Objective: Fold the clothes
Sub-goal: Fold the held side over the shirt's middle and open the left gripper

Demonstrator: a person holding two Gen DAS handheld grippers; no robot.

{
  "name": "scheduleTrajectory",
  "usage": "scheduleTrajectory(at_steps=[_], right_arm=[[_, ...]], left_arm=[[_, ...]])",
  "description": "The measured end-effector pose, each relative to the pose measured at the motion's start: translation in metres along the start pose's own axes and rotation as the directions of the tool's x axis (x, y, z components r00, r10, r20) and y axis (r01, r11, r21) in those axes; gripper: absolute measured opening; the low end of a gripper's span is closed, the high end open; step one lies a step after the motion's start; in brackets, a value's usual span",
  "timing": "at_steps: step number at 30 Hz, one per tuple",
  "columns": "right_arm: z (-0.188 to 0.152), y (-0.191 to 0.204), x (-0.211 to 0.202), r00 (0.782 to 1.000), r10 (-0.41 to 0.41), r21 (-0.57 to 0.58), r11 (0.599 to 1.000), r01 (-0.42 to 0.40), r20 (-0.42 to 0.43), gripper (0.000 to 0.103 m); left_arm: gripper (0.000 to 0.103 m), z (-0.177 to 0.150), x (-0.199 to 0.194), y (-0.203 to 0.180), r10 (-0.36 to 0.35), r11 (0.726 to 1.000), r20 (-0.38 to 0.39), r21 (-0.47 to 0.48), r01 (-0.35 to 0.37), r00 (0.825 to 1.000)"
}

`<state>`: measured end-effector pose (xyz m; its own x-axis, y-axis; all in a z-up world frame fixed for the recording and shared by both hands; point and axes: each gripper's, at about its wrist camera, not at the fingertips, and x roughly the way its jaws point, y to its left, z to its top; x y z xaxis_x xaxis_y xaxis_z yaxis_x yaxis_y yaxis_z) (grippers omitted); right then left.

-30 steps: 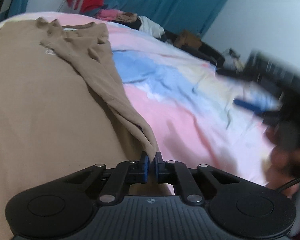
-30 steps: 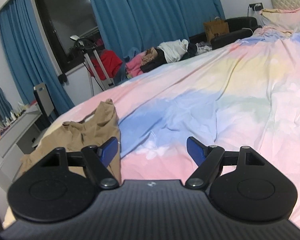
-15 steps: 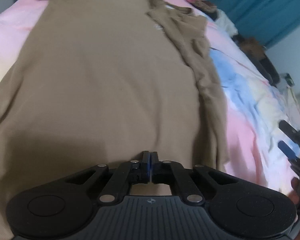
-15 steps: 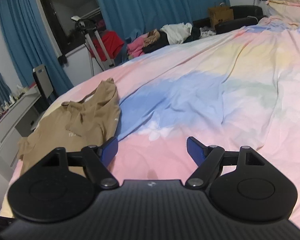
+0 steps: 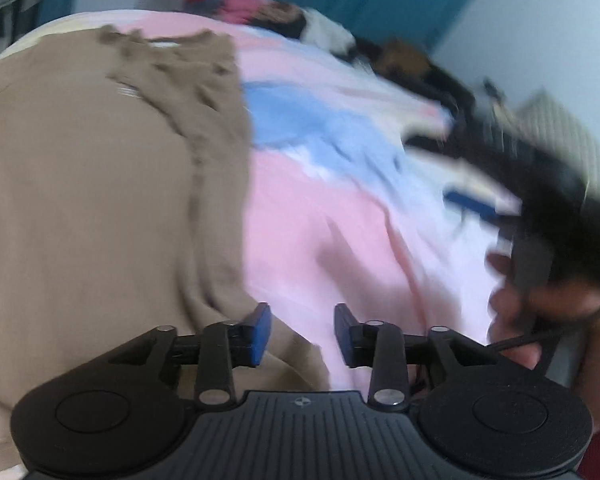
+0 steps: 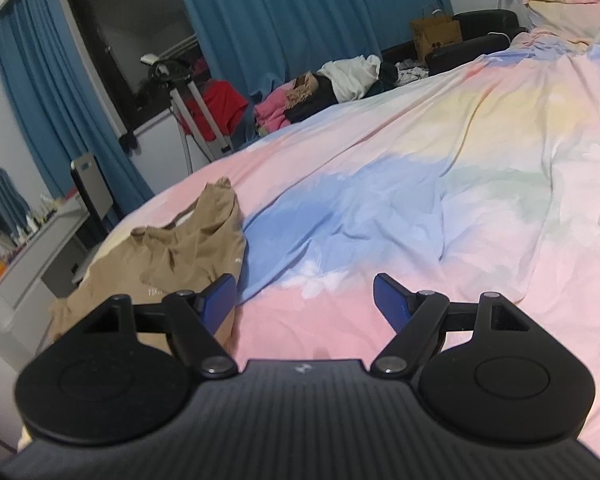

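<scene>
Left hand-held gripper [image 5: 302,330] has parted and let go of shirt [image 5: 84,208], now at 10 o'clock on bed [image 5: 340,240]; side fold laid. Right hand-held gripper [image 6: 305,300] gapes wide, empty

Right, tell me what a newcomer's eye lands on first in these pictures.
First the tan shirt, spread flat over the left part of the pastel bedsheet, its right side folded inward in a long strip. Then the open left gripper hanging over the shirt's near right corner. Beyond the bed, blue curtains and a heap of clothes fill the background.
</scene>
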<state>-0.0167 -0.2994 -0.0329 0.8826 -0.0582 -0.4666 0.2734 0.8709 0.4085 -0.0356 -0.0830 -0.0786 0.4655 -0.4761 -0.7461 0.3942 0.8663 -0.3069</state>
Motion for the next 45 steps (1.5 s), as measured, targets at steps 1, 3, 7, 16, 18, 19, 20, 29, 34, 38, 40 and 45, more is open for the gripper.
scheduleTrajectory(at_steps=[1,3,7,16,18,19,20,29,34,38,40,45], right_arm=[[0.001,-0.002,-0.001,1.0,-0.004,0.004,1.0,0.004,0.006,0.077],[0.003,-0.008,-0.001,1.0,-0.013,0.012,1.0,0.013,0.015,0.077],[0.004,-0.019,0.002,1.0,-0.017,0.053,0.998,0.017,0.005,0.077],[0.002,-0.025,0.011,1.0,-0.013,0.071,0.997,0.014,-0.021,0.077],[0.002,-0.027,0.011,1.0,-0.016,0.082,0.996,0.018,-0.026,0.077],[0.001,-0.027,0.011,0.999,-0.016,0.087,0.996,0.019,-0.028,0.077],[0.001,-0.027,0.011,0.999,-0.015,0.089,0.996,0.018,-0.03,0.077],[-0.003,-0.019,0.013,0.998,-0.018,0.064,0.998,0.022,-0.058,0.077],[-0.009,-0.007,0.018,0.993,0.01,0.024,1.0,-0.007,-0.117,0.077],[-0.015,0.005,0.012,0.991,0.034,-0.012,0.999,-0.036,-0.13,0.077],[-0.017,0.009,0.009,0.99,0.048,-0.025,0.998,-0.052,-0.132,0.077],[-0.026,0.027,0.011,0.983,0.089,-0.087,0.991,-0.103,-0.159,0.077]], left_arm=[[0.046,-0.003,0.009,-0.007,0.036,0.999,-0.023,0.021,-0.035,0.999],[0.05,-0.007,0.025,-0.014,0.12,0.992,-0.067,0.041,-0.117,0.991],[0.057,-0.018,0.04,-0.015,0.195,0.98,-0.104,0.062,-0.189,0.975],[0.006,-0.021,0.018,0.0,0.136,0.991,-0.037,-0.002,-0.136,0.99],[0.006,-0.018,-0.001,0.009,0.078,0.996,-0.004,-0.054,-0.078,0.997],[0.006,-0.017,-0.013,0.017,0.032,0.995,0.009,-0.098,-0.031,0.999],[0.006,-0.017,-0.024,0.026,-0.013,0.99,0.017,-0.139,0.015,1.0],[0.005,-0.024,-0.094,0.114,-0.058,0.934,-0.007,-0.353,0.052,0.998],[0.002,-0.036,-0.076,0.129,0.066,0.946,-0.194,-0.3,-0.123,0.979],[0.016,-0.031,-0.083,0.131,0.042,0.951,-0.179,-0.295,-0.094,0.983],[0.032,-0.023,-0.089,0.135,0.034,0.948,-0.159,-0.308,-0.082,0.987],[0.056,0.024,-0.08,0.15,0.04,0.945,-0.115,-0.319,-0.075,0.993]])
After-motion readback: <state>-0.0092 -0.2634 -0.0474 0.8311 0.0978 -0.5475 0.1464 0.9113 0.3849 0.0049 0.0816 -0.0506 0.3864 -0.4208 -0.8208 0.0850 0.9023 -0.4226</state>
